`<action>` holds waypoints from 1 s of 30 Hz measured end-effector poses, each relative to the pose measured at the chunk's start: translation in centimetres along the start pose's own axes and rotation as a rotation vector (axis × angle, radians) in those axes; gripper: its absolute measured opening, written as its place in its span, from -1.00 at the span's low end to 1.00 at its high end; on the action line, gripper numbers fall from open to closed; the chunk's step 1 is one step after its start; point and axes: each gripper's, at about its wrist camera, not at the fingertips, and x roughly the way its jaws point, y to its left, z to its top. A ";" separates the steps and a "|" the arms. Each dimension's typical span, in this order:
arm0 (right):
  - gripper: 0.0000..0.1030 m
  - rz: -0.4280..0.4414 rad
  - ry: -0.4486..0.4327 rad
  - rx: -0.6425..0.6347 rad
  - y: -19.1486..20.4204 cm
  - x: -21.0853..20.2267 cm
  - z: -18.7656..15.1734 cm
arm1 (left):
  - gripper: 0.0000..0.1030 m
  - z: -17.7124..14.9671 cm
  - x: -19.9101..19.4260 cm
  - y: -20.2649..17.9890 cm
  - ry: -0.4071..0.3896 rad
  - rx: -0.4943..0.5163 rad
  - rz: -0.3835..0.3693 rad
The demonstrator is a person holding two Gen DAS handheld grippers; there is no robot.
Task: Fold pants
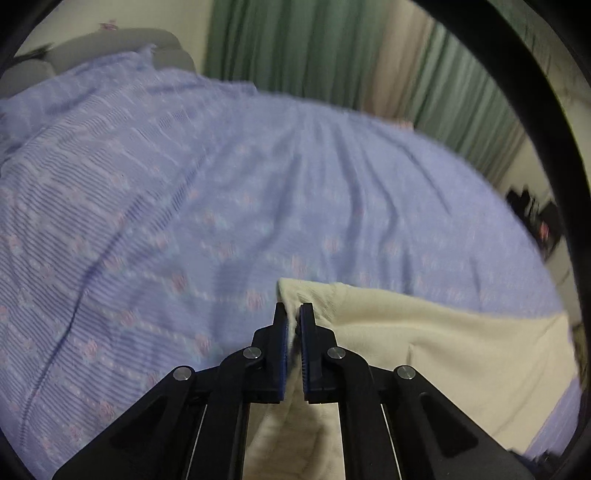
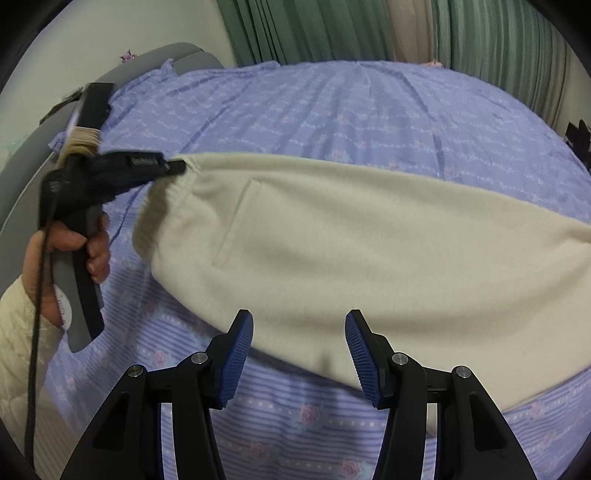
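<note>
Cream pants (image 2: 332,236) lie across a bed with a lilac flowered sheet (image 2: 332,110), folded lengthwise, a back pocket showing. My left gripper (image 1: 294,310) is shut on the waistband corner of the pants (image 1: 443,343); in the right wrist view the left gripper (image 2: 177,168) pinches that corner at the pants' left end. My right gripper (image 2: 299,325) is open, its blue pads (image 2: 240,358) astride the near edge of the pants around the crotch, just above the cloth.
The sheet (image 1: 184,206) covers the whole bed and is wrinkled. A grey headboard (image 2: 155,62) stands at the far left. Green curtains (image 2: 369,29) hang behind the bed. Dark objects (image 1: 535,218) sit at the right beyond the bed.
</note>
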 end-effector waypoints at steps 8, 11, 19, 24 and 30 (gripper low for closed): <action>0.03 -0.037 -0.014 -0.022 0.2 0.9 0.9 | -0.67 -2.7 6.0 1.0 0.148 0.043 0.117; 0.03 -0.081 -0.015 -0.006 -0.7 0.3 1.0 | 0.09 -2.0 4.6 0.4 0.135 0.083 0.201; 0.20 -0.053 -0.074 0.008 -2.3 -6.1 1.1 | 0.39 -2.5 -5.1 -2.0 0.100 0.233 0.213; 0.22 -0.030 -0.080 0.004 -3.5 -12.4 -0.3 | 0.49 -4.1 -13.1 -4.8 0.092 0.275 0.135; 0.39 -0.035 -0.086 0.113 -5.9 -20.9 -2.1 | 0.68 -6.1 -21.9 -11.2 0.055 0.447 0.080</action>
